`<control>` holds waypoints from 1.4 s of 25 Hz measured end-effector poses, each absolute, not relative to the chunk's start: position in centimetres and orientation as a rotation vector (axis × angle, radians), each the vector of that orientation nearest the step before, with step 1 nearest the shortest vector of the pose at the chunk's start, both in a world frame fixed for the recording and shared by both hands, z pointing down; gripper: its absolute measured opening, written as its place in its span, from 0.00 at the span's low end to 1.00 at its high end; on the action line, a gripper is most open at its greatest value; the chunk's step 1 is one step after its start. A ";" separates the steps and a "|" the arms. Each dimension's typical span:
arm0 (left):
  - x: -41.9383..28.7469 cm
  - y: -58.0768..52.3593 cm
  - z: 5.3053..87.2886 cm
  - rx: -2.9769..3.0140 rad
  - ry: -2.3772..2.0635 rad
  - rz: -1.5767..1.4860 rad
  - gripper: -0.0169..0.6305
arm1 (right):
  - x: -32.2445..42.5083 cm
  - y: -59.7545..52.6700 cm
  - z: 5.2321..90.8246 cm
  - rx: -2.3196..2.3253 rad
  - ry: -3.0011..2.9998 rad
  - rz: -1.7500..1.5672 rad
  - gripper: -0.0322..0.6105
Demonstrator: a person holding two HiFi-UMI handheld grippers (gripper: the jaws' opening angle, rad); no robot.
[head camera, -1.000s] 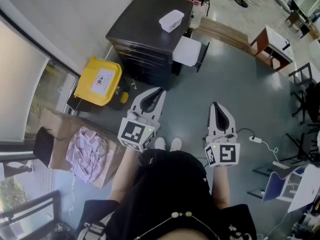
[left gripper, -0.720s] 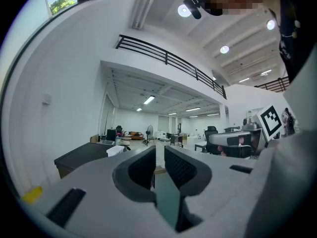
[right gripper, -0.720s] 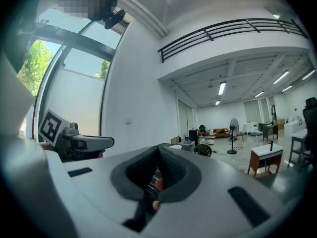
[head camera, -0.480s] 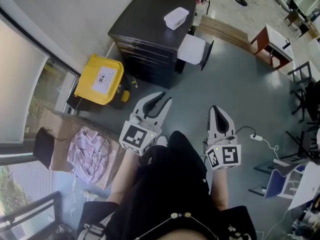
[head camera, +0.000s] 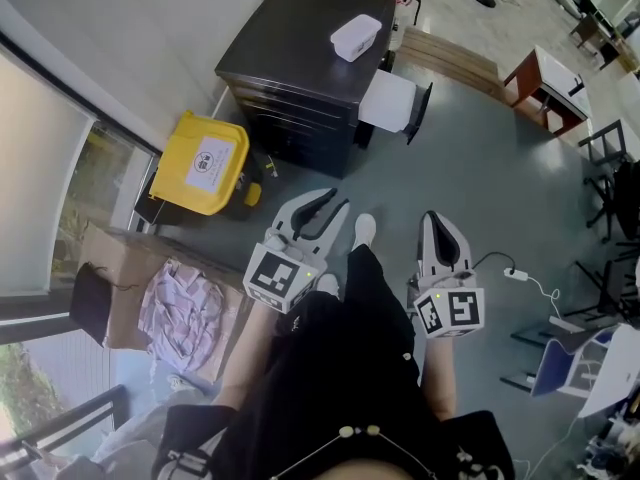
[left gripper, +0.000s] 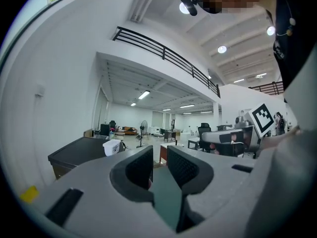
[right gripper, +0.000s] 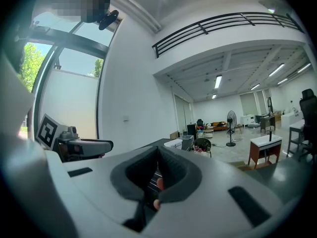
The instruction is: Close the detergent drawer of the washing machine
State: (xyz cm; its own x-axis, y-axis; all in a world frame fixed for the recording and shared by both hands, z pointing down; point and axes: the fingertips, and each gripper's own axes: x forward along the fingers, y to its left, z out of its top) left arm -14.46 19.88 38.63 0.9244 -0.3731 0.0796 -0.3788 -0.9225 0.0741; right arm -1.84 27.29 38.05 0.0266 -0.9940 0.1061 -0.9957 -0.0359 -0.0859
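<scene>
No washing machine or detergent drawer shows in any view. In the head view my left gripper (head camera: pixel 334 204) is held level in front of the person's body, above the grey floor. Its jaws have just been opening and stand apart with nothing between them. The left gripper view shows the same gap at my left gripper (left gripper: pixel 159 155), with only the hall beyond. My right gripper (head camera: pixel 432 218) hangs beside it on the right, shut and empty. In the right gripper view the pads of my right gripper (right gripper: pixel 158 151) meet.
A black cabinet (head camera: pixel 300 53) with a white box (head camera: pixel 355 36) on top stands ahead. A yellow container (head camera: pixel 203 161) and a cardboard box of cloth (head camera: pixel 178 313) lie at the left. A red-framed table (head camera: pixel 545 86) and a floor cable (head camera: pixel 520 276) are at the right.
The left gripper's jaws have parted from shut to open. Both grippers have sunk slightly. One of the person's feet has stepped forward between the grippers.
</scene>
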 end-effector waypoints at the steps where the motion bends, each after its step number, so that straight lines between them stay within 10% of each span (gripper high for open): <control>1: -14.2 19.6 38.7 2.999 -0.584 0.101 0.14 | -1.5 26.9 38.2 2.249 -2.175 0.226 0.06; 35: 14.2 -1.7 50.4 2.766 -0.359 0.441 0.19 | 24.5 0.3 54.0 1.912 -2.054 0.790 0.21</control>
